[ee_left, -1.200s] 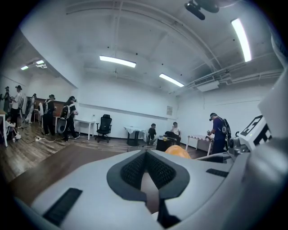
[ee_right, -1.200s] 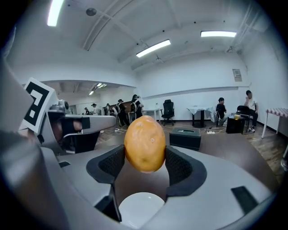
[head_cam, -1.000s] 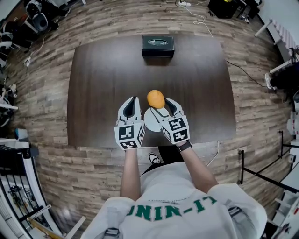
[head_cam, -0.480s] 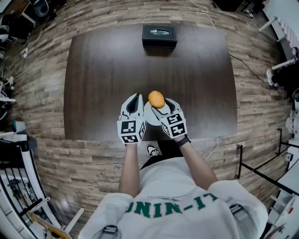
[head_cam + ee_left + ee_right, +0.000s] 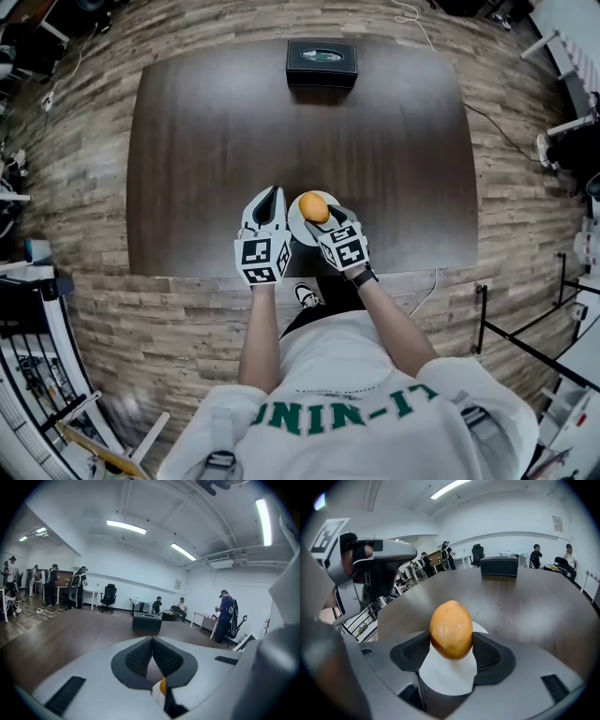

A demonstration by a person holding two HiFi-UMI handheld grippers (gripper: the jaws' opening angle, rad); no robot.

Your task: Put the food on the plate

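Right tongs clamp the orange fruit above the plate; left tongs, at its nine o'clock, closed and empty.

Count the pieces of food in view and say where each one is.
1. The orange fruit is clamped in the right gripper, over the white plate near the table's front edge. Whatever the black box holds is hidden.
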